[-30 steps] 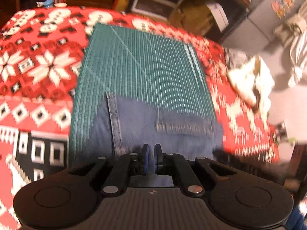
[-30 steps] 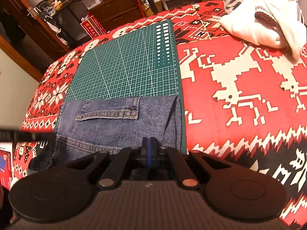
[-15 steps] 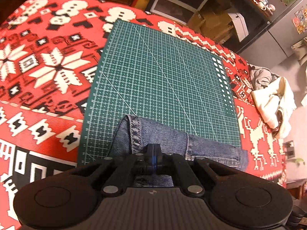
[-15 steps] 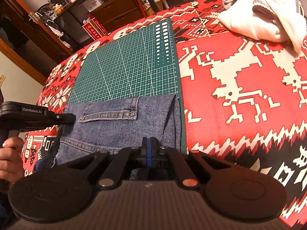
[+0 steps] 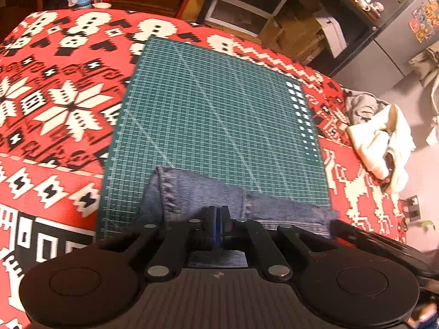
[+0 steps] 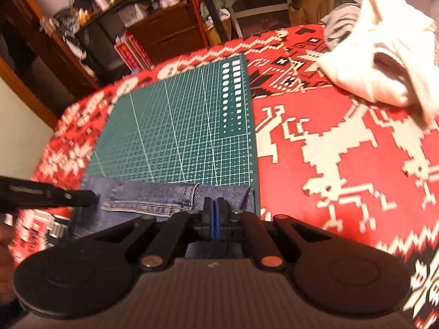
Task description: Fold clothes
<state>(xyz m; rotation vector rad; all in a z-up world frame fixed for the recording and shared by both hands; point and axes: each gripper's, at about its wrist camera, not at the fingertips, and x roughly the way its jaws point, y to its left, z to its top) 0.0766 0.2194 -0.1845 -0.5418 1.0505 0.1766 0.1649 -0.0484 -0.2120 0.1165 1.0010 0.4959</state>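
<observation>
1. As I compared the views with those from a second before, the jeans [image 5: 208, 192] covered less of the green cutting mat [image 5: 214, 115]; their far edge had drawn back toward the mat's near edge.
2. The denim, which had lain as a wide flat panel on the mat's near part, now showed as a narrow band along that edge, with a stitched seam turned up at its left end.
3. I judged this meant a fold was in progress: both grippers were carrying the cloth, and the garment was not yet laid down in its folded shape.
4. The left gripper [image 5: 218, 223] had its fingers pressed together, clenched on the denim at the mat's near edge.
5. The right gripper [image 6: 213, 219] was likewise pinched tight on the jeans, close to the mat's near right corner.
6. From the right wrist view, the left gripper's black body reached in over the mat's near left corner, touching the denim there.
7. A white garment [image 6: 384, 63] lay bunched on the red patterned blanket [image 6: 343, 137], well to the right of the mat.
</observation>
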